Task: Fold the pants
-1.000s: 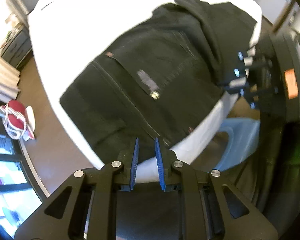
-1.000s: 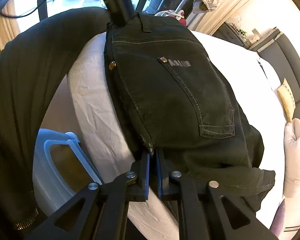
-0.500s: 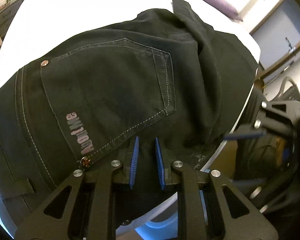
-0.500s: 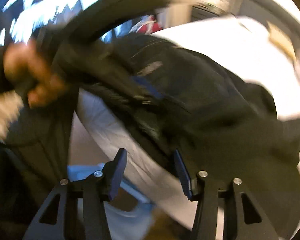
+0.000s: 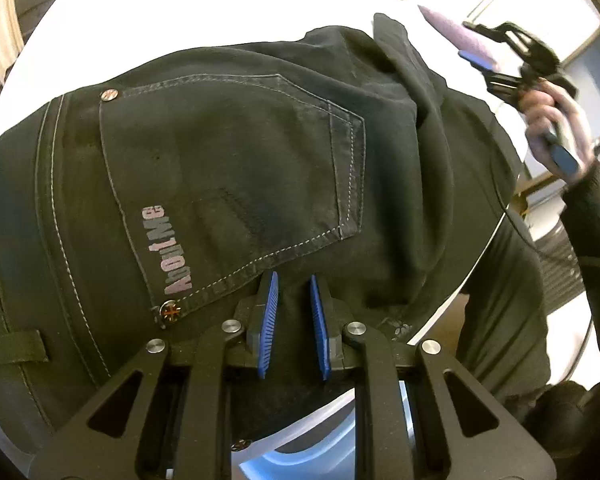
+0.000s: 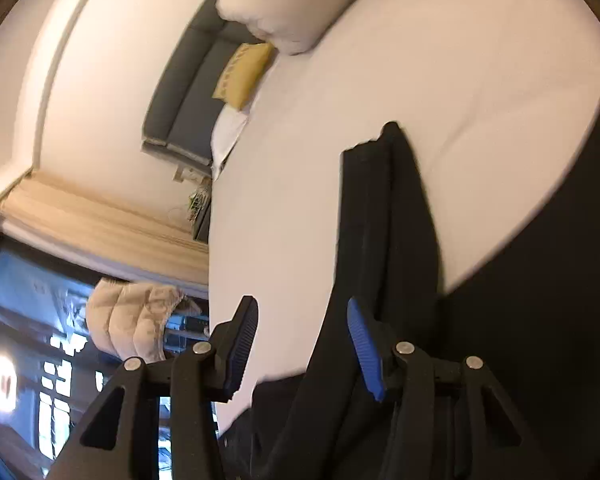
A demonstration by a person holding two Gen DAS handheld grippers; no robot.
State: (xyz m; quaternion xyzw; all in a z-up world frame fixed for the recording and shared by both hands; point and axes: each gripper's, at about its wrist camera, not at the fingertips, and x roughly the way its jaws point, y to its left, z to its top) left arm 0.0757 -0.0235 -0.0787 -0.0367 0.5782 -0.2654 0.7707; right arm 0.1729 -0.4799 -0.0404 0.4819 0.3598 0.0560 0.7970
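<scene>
Black pants [image 5: 240, 168] lie on the white bed [image 5: 180, 12], back pocket and pink lettering facing up. My left gripper [image 5: 292, 316] hovers low over the fabric just below that pocket, near the bed's near edge. Its blue pads stand a narrow gap apart with nothing pinched between them. In the left wrist view my right gripper [image 5: 470, 42] is raised in a hand [image 5: 548, 112] at the upper right, beyond the pants. In the right wrist view the right gripper [image 6: 300, 344] is open and empty, above a folded pants leg [image 6: 384, 220] on the sheet.
A white pillow [image 6: 292, 4], a yellow cushion [image 6: 244, 76] and a grey headboard [image 6: 188, 92] are at the bed's far end. A purple cushion [image 5: 452, 28] lies beyond the pants. A pale blue basket [image 5: 300, 452] sits below the bed's edge. A dark sleeve [image 5: 596, 220] is at the right.
My right gripper let go of the pants' edge, opened, and swung away with a roll toward the leg end. My left gripper sank closer over the back pocket.
</scene>
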